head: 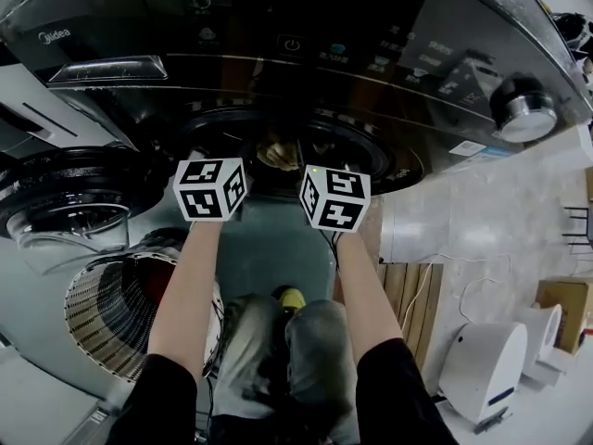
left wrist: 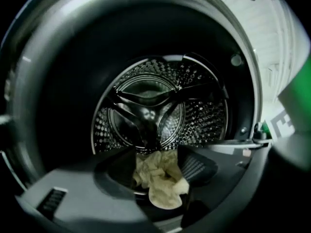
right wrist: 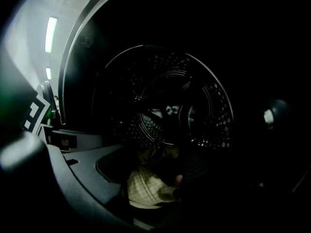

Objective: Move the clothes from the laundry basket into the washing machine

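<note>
Snagging is looking like the main risk: the left tool (left wrist: pixel 155 170) and the right tool (right wrist: pixel 160 173) are each pinching what is appearing to be the same small cloth (left wrist: pixel 160 186), so if one is letting go late while the other is pulling away, the fabric may be getting stretched between them or dragged back out over the dark door seal (left wrist: pixel 58 130) of the washing machine (head: pixel 278 54). Dropping short is the other worry, as I am judging it, because both tools are hovering at the mouth of the opening rather than deep inside the drum (left wrist: pixel 146 113); a release from here could be leaving the cloth lying on the seal's lip, where the door (head: pixel 65 207), hanging open at the left, might be trapping it on closing. The cloth is showing as a pale cream, crumpled bundle, soft and thin, with a faint check weave appearing in the right gripper view; it is bunching between the jaws of each tool and sagging a little below them, just in front of the perforated drum, which is looking empty as far as these views are reaching. The laundry basket (head: pixel 111 313) is sitting low at the near left, beside the person's left arm, and whatever is lying in it is not showing clearly
</note>
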